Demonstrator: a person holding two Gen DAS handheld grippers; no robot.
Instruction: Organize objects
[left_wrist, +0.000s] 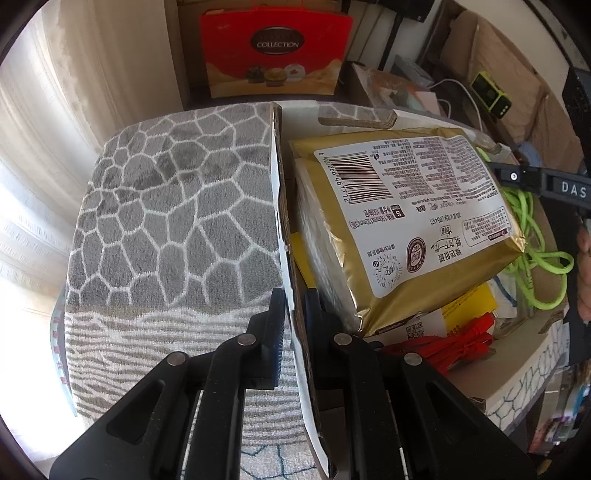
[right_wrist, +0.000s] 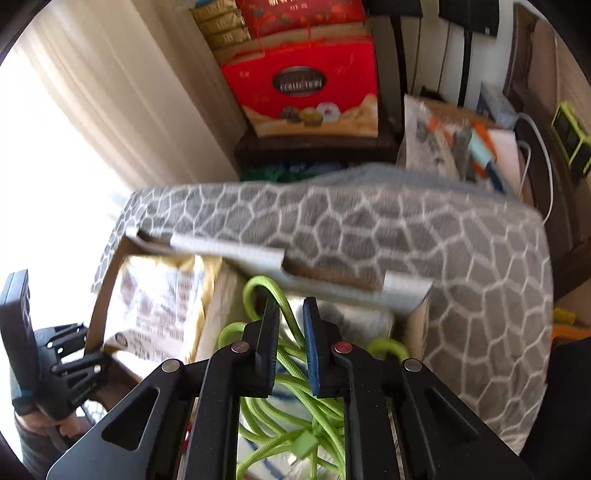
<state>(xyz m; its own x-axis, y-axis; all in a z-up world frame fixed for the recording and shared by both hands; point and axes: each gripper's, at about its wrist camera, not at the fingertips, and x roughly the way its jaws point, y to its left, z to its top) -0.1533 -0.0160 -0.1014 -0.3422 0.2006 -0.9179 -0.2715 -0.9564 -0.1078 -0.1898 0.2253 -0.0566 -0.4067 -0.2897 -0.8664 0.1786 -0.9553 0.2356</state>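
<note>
An open cardboard box (left_wrist: 283, 206) rests on a grey cobble-patterned mat (left_wrist: 166, 206). My left gripper (left_wrist: 294, 295) is shut on the box's left wall, one finger outside and one inside. The box holds a gold foil package (left_wrist: 406, 221), a coiled green cable (left_wrist: 532, 266) and a red cable (left_wrist: 461, 339). In the right wrist view my right gripper (right_wrist: 291, 306) reaches down into the box (right_wrist: 229, 251), its jaws shut on a loop of the green cable (right_wrist: 295, 406). The gold package (right_wrist: 159, 295) lies to its left. My left gripper (right_wrist: 74, 350) shows at the box's left corner.
Behind the mat stands a red gift bag (left_wrist: 275, 55) on a dark shelf. To the right sit stacked clutter, a white cord and a lime-green device (left_wrist: 491, 92). A bright curtain (left_wrist: 37, 147) fills the left side. A yellow card (left_wrist: 469, 306) lies low in the box.
</note>
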